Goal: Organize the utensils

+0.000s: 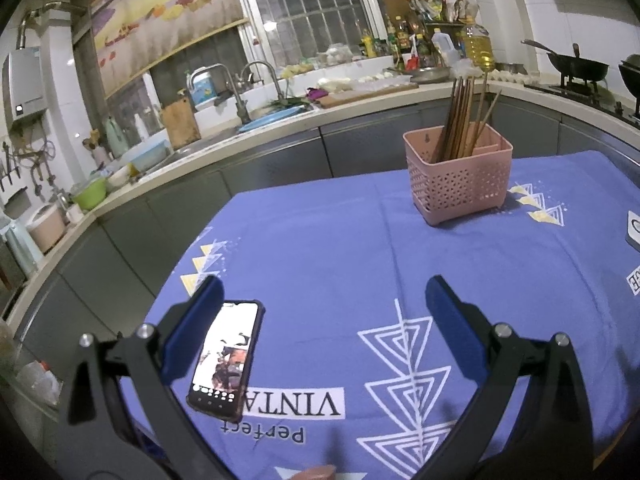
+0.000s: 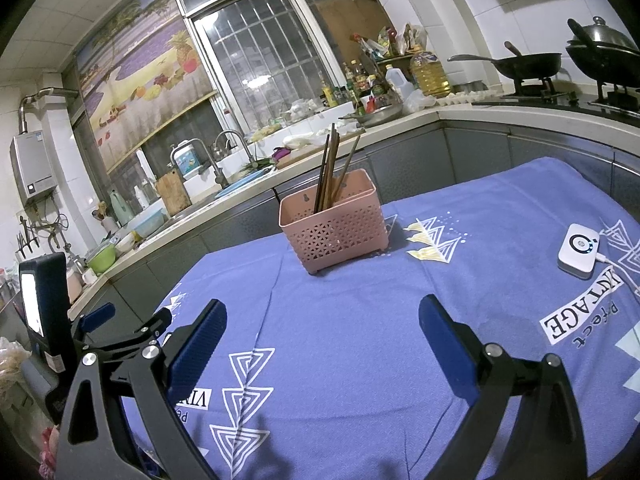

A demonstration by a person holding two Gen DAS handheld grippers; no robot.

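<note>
A pink perforated utensil holder point(image 1: 460, 178) stands on the blue tablecloth point(image 1: 340, 248) at the far side of the table. Several brown chopsticks point(image 1: 460, 120) stand upright in it. It also shows in the right wrist view point(image 2: 334, 222) with the chopsticks point(image 2: 330, 172) in it. My left gripper point(image 1: 324, 312) is open and empty, low over the near part of the cloth, well short of the holder. My right gripper point(image 2: 322, 324) is open and empty, also short of the holder. The left gripper's fingers point(image 2: 98, 314) show at the left edge of the right wrist view.
A phone point(image 1: 228, 360) with its screen lit lies on the cloth by my left gripper's left finger. A white device point(image 2: 578, 250) with a cable lies at the table's right. The kitchen counter point(image 1: 280, 120) with sink, bottles and woks runs behind the table.
</note>
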